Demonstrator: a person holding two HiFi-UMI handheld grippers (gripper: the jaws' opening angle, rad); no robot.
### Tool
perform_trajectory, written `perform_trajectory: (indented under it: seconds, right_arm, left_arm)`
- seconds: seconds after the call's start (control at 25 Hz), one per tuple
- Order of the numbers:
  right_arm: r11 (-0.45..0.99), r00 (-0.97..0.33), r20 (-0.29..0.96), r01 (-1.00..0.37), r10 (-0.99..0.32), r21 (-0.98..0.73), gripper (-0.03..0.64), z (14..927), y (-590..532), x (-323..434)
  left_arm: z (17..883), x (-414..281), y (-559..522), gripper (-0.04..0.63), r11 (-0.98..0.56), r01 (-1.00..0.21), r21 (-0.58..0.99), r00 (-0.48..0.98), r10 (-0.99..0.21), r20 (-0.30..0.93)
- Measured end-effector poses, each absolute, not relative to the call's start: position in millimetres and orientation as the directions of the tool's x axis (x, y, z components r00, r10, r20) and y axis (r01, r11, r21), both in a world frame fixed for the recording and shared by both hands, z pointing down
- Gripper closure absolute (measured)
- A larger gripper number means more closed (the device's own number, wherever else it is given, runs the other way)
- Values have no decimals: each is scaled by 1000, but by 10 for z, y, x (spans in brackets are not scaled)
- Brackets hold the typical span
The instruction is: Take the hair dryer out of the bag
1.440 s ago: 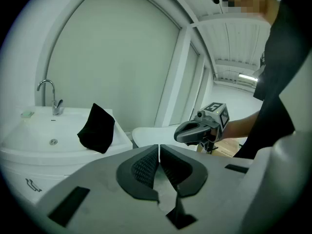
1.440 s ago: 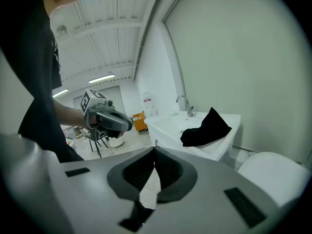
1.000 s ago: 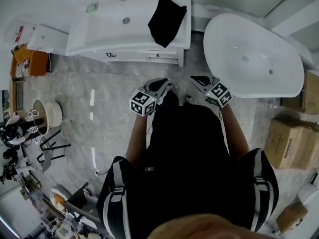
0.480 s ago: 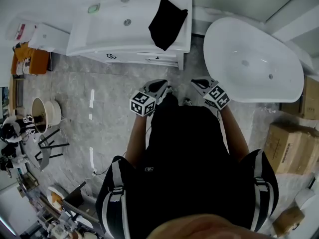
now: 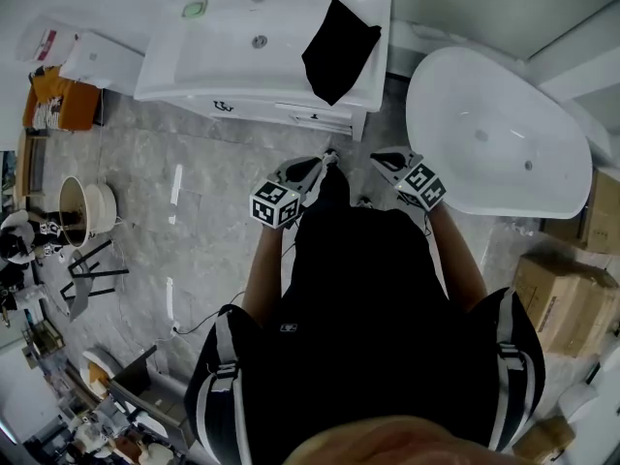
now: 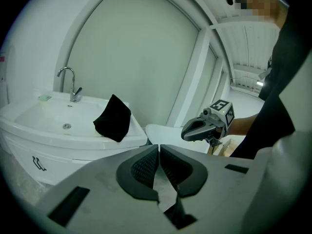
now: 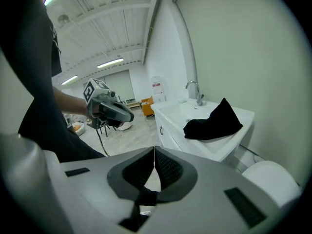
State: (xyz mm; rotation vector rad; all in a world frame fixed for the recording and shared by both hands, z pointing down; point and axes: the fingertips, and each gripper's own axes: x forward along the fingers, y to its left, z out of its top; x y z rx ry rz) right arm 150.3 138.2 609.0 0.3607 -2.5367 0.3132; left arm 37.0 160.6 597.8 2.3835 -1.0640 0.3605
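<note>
The soft cloth bag (image 5: pixel 339 48) is plain black. The glossy ceramic washbasin (image 5: pixel 223 56) and the oval bathtub (image 5: pixel 494 153) are white. The stone floor tiles (image 5: pixel 194 221) are grey, marbled with paler veins. The left gripper (image 5: pixel 327 158) and right gripper (image 5: pixel 378 158) are pale grey plastic with black-and-white square markers (pads (image 6: pixel 144 169) black, finely ribbed). The cardboard boxes (image 5: pixel 557 298) are tan.

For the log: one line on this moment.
bag on sink, untouched | left tool shut, empty | right tool shut, empty
</note>
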Motion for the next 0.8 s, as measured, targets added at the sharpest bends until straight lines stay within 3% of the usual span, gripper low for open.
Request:
perform_trajectory:
  seconds: [0.44, 0.8]
  right_arm:
    - [949, -793, 599, -266, -114, -171, 554, 6249, 893, 883]
    - [959, -763, 642, -231, -75, -162, 483, 6405, 149, 324]
  left_arm:
    - [6095, -45, 994, 574, -542, -751, 377, 660, -607, 442]
    - [6181, -478, 266, 574, -527, -752, 394, 659, -609, 442]
